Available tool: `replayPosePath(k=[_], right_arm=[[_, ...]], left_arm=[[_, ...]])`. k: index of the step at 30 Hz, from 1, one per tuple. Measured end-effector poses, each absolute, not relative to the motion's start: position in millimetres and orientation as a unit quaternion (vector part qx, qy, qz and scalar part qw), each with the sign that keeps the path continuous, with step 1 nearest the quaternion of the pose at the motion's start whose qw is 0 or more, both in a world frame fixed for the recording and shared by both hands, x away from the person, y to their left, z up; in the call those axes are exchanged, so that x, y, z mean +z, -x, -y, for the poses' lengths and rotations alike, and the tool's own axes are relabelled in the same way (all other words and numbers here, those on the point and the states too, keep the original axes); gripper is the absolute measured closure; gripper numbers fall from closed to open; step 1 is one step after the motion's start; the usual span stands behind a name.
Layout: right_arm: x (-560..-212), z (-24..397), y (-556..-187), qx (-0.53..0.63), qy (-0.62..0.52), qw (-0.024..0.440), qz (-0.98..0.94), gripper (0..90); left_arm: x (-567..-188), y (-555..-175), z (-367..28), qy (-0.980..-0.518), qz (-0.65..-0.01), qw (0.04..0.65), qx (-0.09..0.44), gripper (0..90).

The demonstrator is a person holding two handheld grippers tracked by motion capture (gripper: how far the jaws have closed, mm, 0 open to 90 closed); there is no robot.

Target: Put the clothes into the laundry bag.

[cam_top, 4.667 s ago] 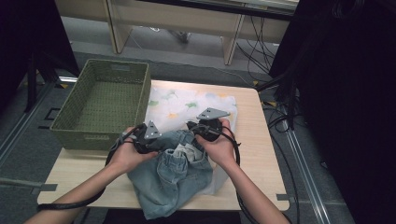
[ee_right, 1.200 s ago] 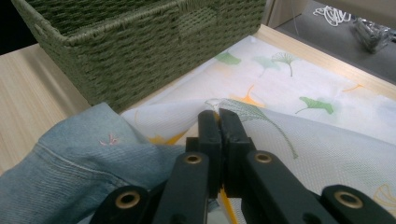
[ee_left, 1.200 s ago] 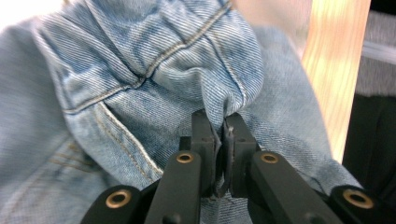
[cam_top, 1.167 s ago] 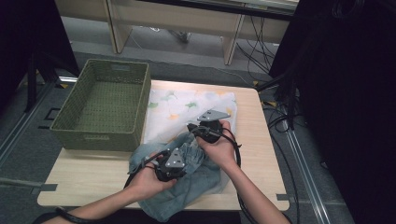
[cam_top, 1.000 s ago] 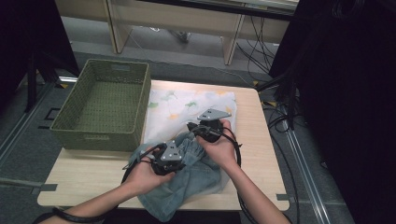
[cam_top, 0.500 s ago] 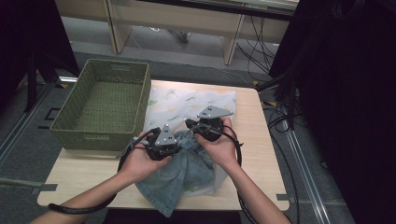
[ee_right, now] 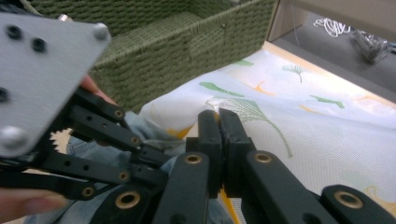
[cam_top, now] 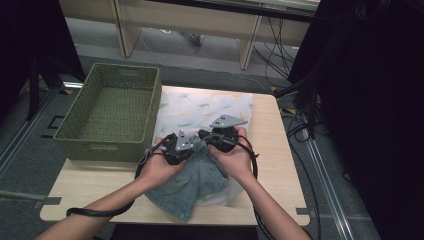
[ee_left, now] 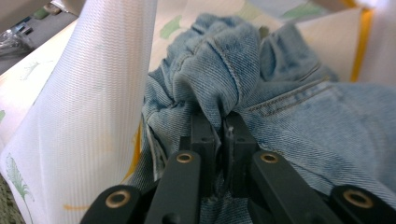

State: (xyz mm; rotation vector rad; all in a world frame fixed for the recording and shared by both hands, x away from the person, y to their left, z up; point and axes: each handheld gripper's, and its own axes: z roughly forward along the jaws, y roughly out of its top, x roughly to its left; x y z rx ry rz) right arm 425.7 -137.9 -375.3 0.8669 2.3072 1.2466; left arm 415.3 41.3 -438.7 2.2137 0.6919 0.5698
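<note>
Denim garment, soft and floppy, bunches between the left gripper fingers; right gripper pinches its printed cloth.

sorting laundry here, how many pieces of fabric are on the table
2: a blue denim garment at the near edge, pinched by the left tool, and a white leaf-print cloth under and behind it. More could be hidden beneath.

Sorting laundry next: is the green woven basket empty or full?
Empty: the green woven basket shows its bare woven floor in the high view, nothing inside.
</note>
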Motion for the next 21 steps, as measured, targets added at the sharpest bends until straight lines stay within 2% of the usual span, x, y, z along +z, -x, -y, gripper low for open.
replayPosePath(k=[10,13,16,19,21], right_arm=[[-391,141,-429,0.421,-0.335,0.172,-0.825,90.0],[-396,141,-432,0.417,-0.326,0.174,-0.83,90.0],[-397,142,-433,0.416,-0.329,0.173,-0.83,90.0],[-397,143,-433,0.416,-0.33,0.173,-0.83,90.0],[-397,144,-434,0.417,-0.33,0.172,-0.829,90.0]], left_arm=[[-459,-425,-38,-0.863,-0.281,0.359,0.219,83.1],[-458,-424,-41,-0.862,-0.28,0.365,0.212,80.0],[-452,-420,-44,-0.862,-0.271,0.381,0.198,67.5],[-442,-411,-49,-0.859,-0.263,0.392,0.196,47.1],[-433,-403,-56,-0.858,-0.26,0.397,0.196,39.7]])
